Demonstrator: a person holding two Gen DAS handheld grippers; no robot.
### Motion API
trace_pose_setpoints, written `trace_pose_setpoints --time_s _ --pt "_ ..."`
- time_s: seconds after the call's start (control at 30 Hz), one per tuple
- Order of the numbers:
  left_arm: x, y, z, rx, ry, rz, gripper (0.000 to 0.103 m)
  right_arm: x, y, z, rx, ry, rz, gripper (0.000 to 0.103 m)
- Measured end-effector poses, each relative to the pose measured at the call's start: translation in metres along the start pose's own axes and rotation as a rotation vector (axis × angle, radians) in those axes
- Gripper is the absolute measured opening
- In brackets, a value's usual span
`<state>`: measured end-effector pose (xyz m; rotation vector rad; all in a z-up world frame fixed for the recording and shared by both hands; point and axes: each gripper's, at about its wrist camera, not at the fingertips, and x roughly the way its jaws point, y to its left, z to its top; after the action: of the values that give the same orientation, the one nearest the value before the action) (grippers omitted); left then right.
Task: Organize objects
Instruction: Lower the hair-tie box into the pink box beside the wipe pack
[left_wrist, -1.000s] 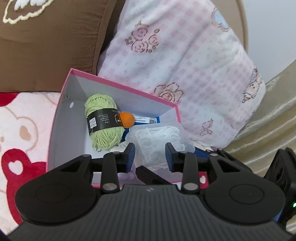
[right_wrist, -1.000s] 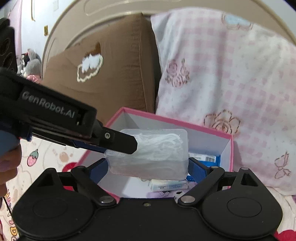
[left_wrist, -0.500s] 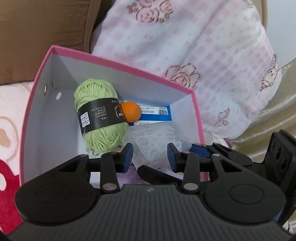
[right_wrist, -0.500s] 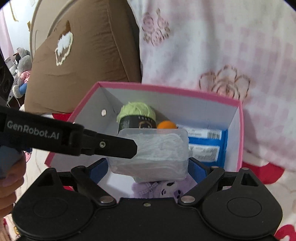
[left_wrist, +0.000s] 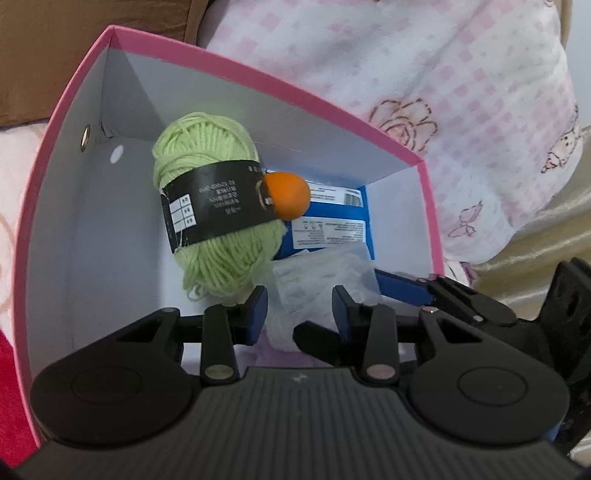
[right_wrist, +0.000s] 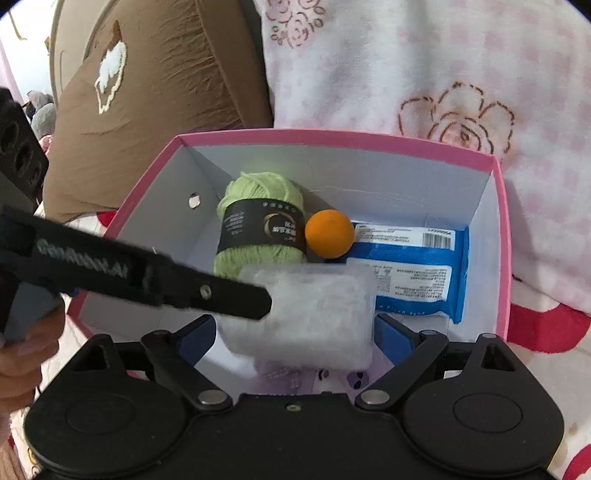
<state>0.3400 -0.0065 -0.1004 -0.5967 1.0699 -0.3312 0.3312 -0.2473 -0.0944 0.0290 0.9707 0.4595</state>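
A pink box (left_wrist: 258, 79) (right_wrist: 332, 137) with a white inside holds a green yarn ball (left_wrist: 214, 206) (right_wrist: 258, 229), an orange ball (left_wrist: 289, 195) (right_wrist: 328, 233) and a blue packet (left_wrist: 332, 229) (right_wrist: 410, 273). My right gripper (right_wrist: 295, 326) is shut on a clear plastic case of white items (right_wrist: 306, 314) (left_wrist: 321, 288), held over the box's near end. My left gripper (left_wrist: 298, 310) is open, its fingers on either side of the case's left corner, not pressing it. A purple plush item (right_wrist: 332, 373) lies under the case.
A pink checked pillow (right_wrist: 424, 62) and a brown cushion (right_wrist: 155, 85) stand behind the box. A red and white blanket (right_wrist: 543, 325) lies under it. A beige cloth (left_wrist: 554, 229) is at the right.
Both grippers have moved forward and down over the box, with the clear case carried lower into it. The jaws stand as before.
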Motion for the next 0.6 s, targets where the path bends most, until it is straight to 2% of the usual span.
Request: trace_pose_setpoints --time_s 0.17,0.27,0.33,0.4,0.53,0.6 --pt "-0.006 0.000 -0.009 0.014 -0.017 0.026 0.036 -0.005 0.003 -0.004 -0.018 -0.009 -0.014 0.094" --pt "-0.004 0.000 -0.011 0.019 -0.024 0.057 0.036 -0.011 0.010 -0.010 -0.060 -0.021 -0.048 0.090" --pt "0.000 -0.001 -0.011 0.017 -0.024 0.062 0.036 -0.011 0.014 -0.012 -0.085 -0.024 -0.068 0.081" --pt "0.003 -0.006 -0.011 0.024 -0.036 0.065 0.033 -0.008 0.015 -0.012 -0.077 -0.011 -0.098 0.065" --pt "0.006 -0.016 -0.011 0.037 -0.053 0.055 0.029 -0.004 0.013 -0.012 -0.031 -0.014 -0.133 0.057" --pt "0.005 -0.021 -0.012 0.063 -0.071 0.089 0.029 -0.003 0.012 -0.011 -0.007 -0.017 -0.134 0.056"
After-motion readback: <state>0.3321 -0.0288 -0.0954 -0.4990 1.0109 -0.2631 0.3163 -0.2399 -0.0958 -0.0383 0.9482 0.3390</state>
